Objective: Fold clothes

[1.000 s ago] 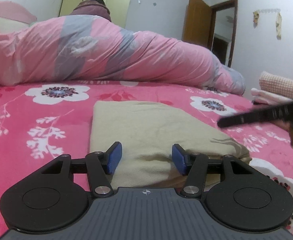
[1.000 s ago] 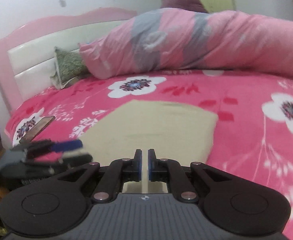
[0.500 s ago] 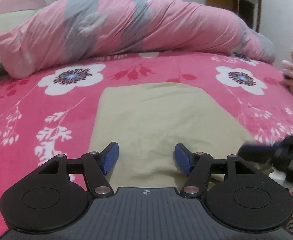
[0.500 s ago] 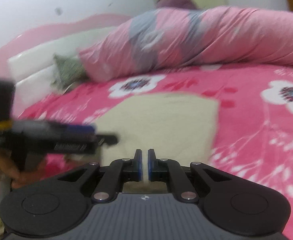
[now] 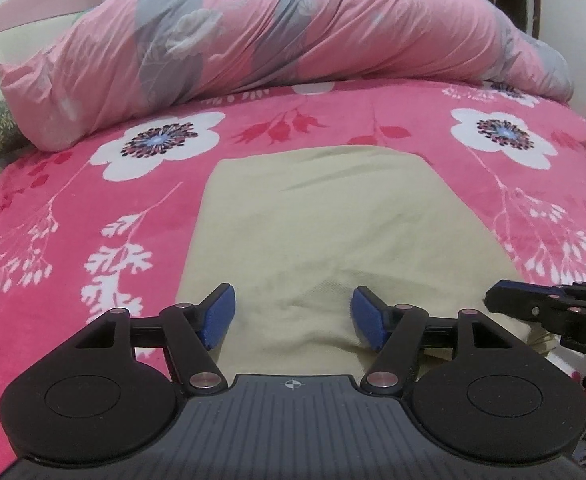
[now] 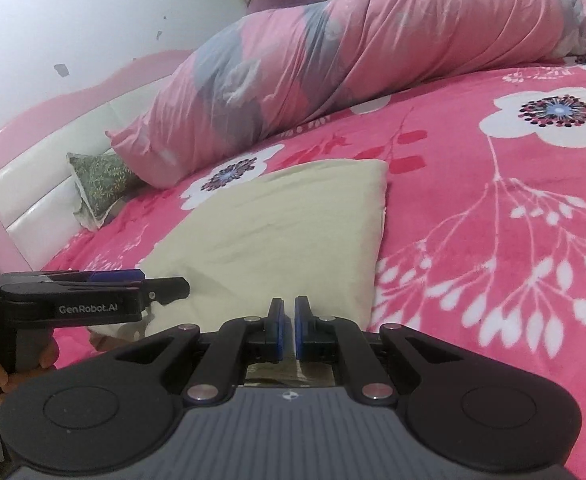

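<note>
The left tongs (image 5: 291, 317) are opening, pads astride the near edge of the beige garment (image 5: 333, 232) without pressing it. The right tongs (image 6: 287, 330) are all but shut (whether cloth is pinched, I cannot tell). The garment lies folded mid-frame on the pink floral bed (image 5: 73, 216). A shallow bite could catch only the top layer, and the fold would slump.

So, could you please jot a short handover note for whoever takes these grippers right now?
Left gripper: jaws opening, over the near edge of the beige garment, nothing pinched.
Right gripper: shut, at the garment's near right corner; whether it pinches cloth cannot be told.
Garment: lying flat in a folded rectangle on the pink floral blanket.
Left to do: any last fold, then put it aside.
</note>
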`<state>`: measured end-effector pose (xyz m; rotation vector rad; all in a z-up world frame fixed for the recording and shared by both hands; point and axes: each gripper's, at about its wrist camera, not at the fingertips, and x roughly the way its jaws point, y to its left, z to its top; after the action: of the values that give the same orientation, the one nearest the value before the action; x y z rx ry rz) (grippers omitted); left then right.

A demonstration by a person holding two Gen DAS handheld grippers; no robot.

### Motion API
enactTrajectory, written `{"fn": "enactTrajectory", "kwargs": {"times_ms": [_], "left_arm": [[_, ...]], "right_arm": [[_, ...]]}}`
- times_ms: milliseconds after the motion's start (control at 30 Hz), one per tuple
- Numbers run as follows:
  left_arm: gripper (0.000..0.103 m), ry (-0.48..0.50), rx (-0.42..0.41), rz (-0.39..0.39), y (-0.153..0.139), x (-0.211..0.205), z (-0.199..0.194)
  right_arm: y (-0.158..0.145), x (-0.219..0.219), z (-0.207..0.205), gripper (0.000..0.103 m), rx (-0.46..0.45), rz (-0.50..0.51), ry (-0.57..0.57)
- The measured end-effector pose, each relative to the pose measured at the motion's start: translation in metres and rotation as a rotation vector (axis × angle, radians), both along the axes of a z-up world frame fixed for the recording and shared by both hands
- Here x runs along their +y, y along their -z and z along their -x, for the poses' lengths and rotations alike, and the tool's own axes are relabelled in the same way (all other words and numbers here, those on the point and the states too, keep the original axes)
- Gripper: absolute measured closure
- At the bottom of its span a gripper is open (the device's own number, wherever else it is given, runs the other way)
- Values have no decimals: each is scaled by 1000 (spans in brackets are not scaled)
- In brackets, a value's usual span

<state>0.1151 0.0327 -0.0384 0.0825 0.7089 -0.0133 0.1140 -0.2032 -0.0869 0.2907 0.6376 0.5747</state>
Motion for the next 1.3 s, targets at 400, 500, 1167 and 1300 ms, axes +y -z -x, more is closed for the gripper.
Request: {"fn": "enactTrajectory", "kwargs": {"times_ms": [400, 500, 1167, 1300], "left_arm": [[35, -5, 14, -45, 1, -8, -2], [35, -5, 12, -60, 1, -10, -2], [35, -13, 30, -83, -1, -13, -3], [35, -11, 31, -89, -1, -13, -3]], "right_arm": [[1, 20, 27, 98, -101, 97, -122], [-8, 23, 25, 98, -90, 112, -128], [-29, 38, -81, 97, -113, 220, -88], [-31, 43, -110, 97, -147, 208, -49]]}}
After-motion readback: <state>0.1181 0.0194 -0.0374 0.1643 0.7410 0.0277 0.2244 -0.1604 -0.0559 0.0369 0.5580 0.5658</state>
